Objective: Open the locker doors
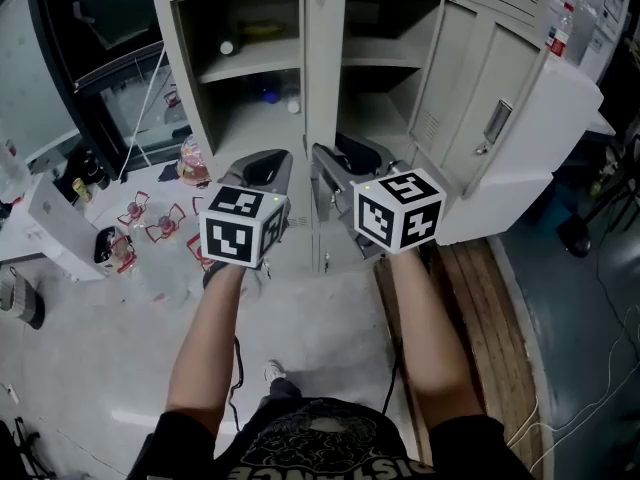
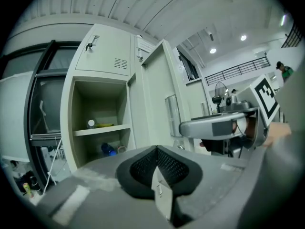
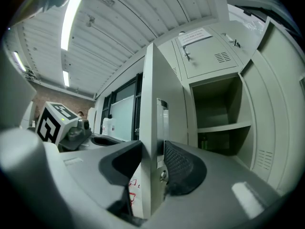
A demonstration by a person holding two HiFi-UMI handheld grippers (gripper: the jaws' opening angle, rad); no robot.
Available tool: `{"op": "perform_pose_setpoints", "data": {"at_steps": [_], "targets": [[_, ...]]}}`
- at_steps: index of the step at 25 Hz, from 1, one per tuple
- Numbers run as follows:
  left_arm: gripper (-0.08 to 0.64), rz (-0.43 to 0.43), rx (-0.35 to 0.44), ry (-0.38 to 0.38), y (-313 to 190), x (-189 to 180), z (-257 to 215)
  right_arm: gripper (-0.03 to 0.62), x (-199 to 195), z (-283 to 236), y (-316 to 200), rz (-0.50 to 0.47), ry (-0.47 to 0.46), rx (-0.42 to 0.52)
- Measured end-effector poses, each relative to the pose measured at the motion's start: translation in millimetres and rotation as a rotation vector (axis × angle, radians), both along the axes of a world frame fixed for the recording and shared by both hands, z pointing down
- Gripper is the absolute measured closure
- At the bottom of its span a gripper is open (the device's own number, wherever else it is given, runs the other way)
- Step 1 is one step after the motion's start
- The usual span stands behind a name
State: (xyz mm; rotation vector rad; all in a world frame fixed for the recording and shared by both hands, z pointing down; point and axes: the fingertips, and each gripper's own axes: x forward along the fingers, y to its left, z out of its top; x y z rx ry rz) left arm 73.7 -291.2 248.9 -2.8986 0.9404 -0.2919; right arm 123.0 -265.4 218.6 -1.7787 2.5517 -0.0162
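**Pinching the free edge of the middle locker door**

My right claw (image 3: 153,163) is clamped on the free edge of the pale grey-green sheet-metal locker door (image 3: 151,94). Its black ribbed pads (image 3: 183,168) press on both faces. The door stands edge-on to me, swung out from the tall grey-green steel locker bank (image 1: 188,68), between two open shelved compartments (image 3: 219,128). I judge it light and stiff, with smooth paint that may slip. Holding the free edge, far from the hinged side, should give the easiest swing. My left claw (image 2: 156,166) has its pads together and empty, just left of the door.
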Motion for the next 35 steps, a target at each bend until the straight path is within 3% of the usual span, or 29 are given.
{"op": "perform_pose_setpoints", "data": {"at_steps": [20, 28, 35], "targets": [[0.557, 0.273, 0.002, 0.007, 10, 110, -7, 0.497, 106, 2, 14, 0.286, -0.019, -0.027], [0.557, 0.353, 0.006, 0.004, 13, 124, -8, 0.494, 115, 1, 16, 0.353, 0.001, -0.03], [0.557, 0.345, 0.008, 0.011, 22, 120, -10, 0.477, 107, 0, 24, 0.36, 0.046, -0.032]]}}
